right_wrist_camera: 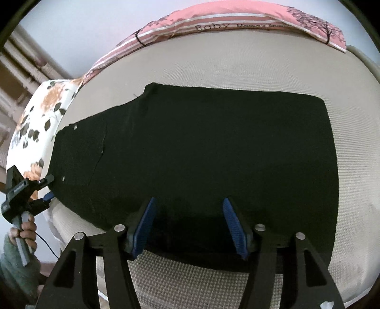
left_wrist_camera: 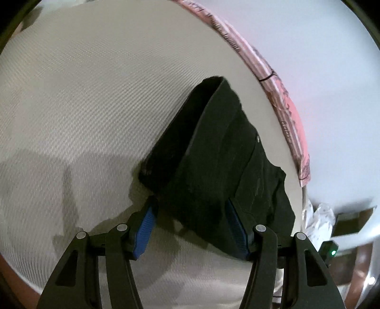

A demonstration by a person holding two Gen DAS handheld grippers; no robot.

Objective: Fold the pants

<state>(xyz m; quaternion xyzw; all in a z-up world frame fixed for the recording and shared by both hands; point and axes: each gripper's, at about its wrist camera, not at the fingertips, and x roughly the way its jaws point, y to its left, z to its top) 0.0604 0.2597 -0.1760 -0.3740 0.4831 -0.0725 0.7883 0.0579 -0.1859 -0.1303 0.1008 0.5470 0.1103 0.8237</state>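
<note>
Black pants (right_wrist_camera: 201, 147) lie folded flat on a cream mattress (right_wrist_camera: 261, 59), waistband end at the left with metal studs. My right gripper (right_wrist_camera: 190, 211) is open, its blue pads just over the near edge of the pants. In the left wrist view the pants (left_wrist_camera: 213, 154) stretch away from the camera. My left gripper (left_wrist_camera: 190, 209) is open with the waistband end between its blue pads. The left gripper also shows at the left edge of the right wrist view (right_wrist_camera: 48, 187), at the pants' waist corner.
A pink striped pillow (right_wrist_camera: 213, 21) lies along the far edge of the mattress. A floral pillow (right_wrist_camera: 40, 114) lies at the left end. A white wall stands behind. A person's hand (right_wrist_camera: 23, 233) holds the left gripper's handle.
</note>
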